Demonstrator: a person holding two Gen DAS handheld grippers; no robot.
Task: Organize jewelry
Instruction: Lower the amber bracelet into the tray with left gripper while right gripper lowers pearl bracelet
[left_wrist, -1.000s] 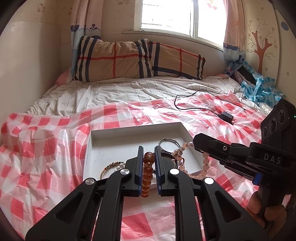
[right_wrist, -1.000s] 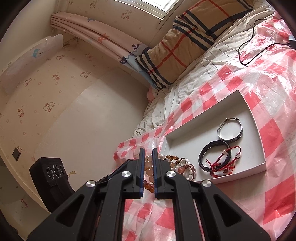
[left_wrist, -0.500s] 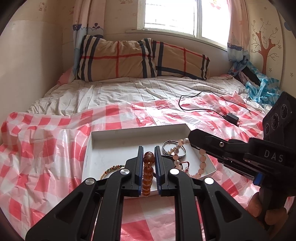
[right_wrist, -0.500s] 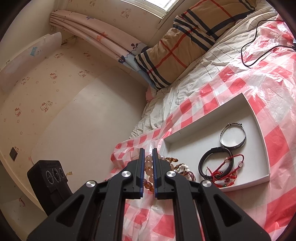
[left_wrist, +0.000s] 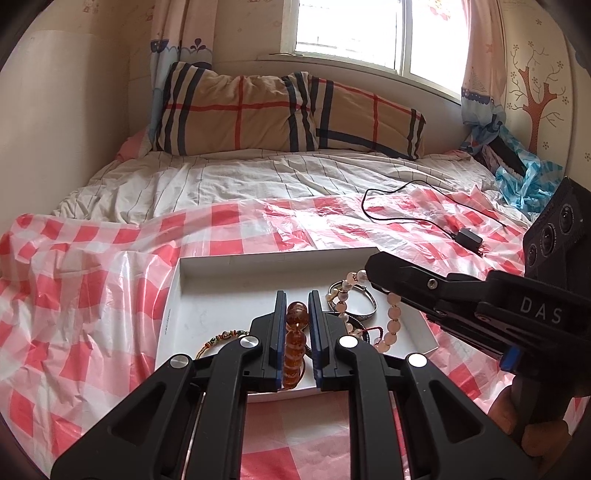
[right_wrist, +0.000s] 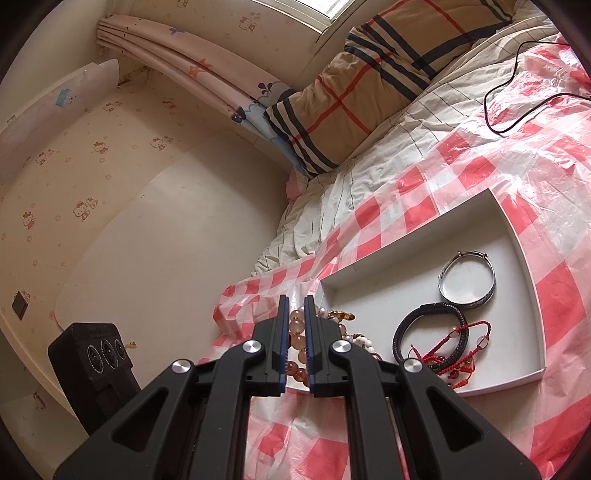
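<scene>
left wrist view showed the left hand-held gripper (left_wrist: 297, 314) pinching an amber bead strand (left_wrist: 294, 341), apparently to keep it hanging above the white tray (left_wrist: 173, 314) on the bed. the right hand-held gripper (right_wrist: 296, 314) pinched a pale pink bead strand (right_wrist: 297, 334) at the tray's near left corner. the tray's far half lay bare; a silver bangle (right_wrist: 467, 282) and black bracelet (right_wrist: 430, 332) crowded its right wall.

amber bead bracelet (left_wrist: 294, 343): glossy translucent beads, between left jaws
bangle (right_wrist: 467, 281): shiny metal, right of right jaws
checked sheet (left_wrist: 92, 295): glossy crinkled plastic
tray (right_wrist: 532, 295): matt white card
</scene>
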